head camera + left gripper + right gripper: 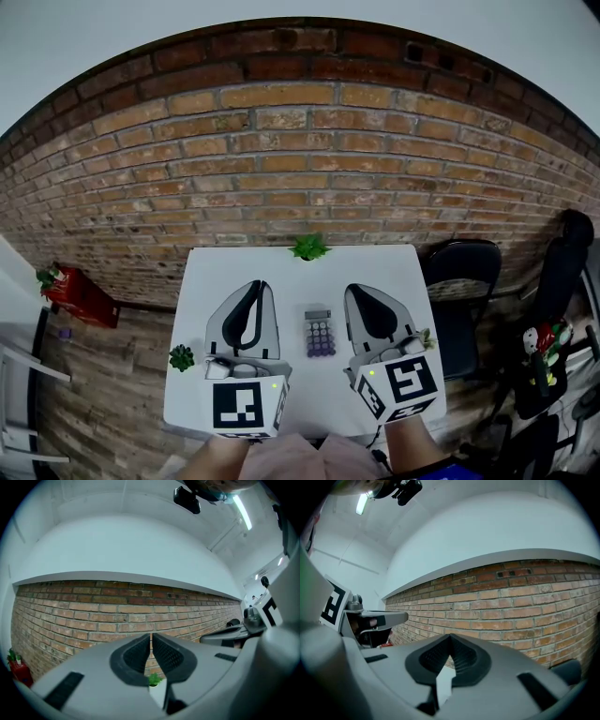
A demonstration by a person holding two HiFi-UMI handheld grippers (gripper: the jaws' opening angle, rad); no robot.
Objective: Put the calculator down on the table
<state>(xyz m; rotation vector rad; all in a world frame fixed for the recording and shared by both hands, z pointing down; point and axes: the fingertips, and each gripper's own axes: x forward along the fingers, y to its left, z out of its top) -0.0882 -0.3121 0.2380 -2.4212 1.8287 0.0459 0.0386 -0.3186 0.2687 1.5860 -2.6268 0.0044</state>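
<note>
Far left on the floor there's a red box-like thing (79, 296) with some greenery on top, then the white tabletop (202, 281) starts, with a little green plant (181, 357) at its near left edge. The left hand-held gripper (255, 286) hangs over the left half of the tabletop. In its own view the jaws are pressed together with nothing between them, just brick wall (300, 159) past the tips. The calculator (319, 334) is lying flat on the tabletop, face up, in the middle between the two grippers and apart from both, so I'd say the put-down is basically done. It looks like a small hard plastic thing: light, stiff and probably a bit slick on the casing. If it needed grabbing again I'd pinch it across the long side edges and stay off the purple keys and the grey display at its far end. I can't read any brand or print on it, it's too small. The right hand-held gripper (362, 292) is also clamped shut on nothing. The marker cubes only carry black-and-white square patterns, no real words. A dark chair (462, 272) sits right of the tabletop.
</note>
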